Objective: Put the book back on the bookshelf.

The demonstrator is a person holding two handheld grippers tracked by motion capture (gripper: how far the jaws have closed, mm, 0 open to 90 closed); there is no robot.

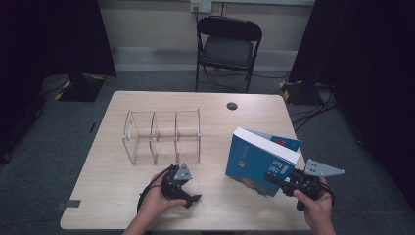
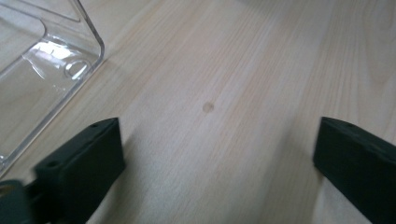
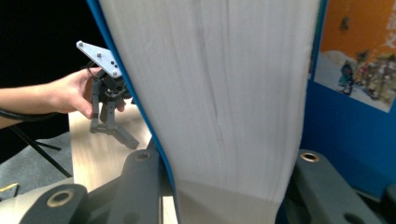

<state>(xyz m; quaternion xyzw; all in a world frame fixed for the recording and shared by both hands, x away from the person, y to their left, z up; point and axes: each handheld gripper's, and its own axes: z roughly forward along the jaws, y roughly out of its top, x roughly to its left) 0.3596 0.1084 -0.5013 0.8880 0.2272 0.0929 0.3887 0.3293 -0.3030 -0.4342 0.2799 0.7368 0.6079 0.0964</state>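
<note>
Currently the right gripper (image 1: 288, 182) is clamped on the lower edge of a blue book (image 1: 259, 164), its jaws pressing both covers with the page block between them. The book stands tilted at the right side of the surface (image 1: 215, 213), raised off the wood, probably so it can be carried upright. A clear three-compartment organizer (image 1: 163, 136) stands near the middle, apparently the destination. The left gripper (image 1: 192, 199) rests just in front of it, jaws spread wide, holding nothing.
</note>
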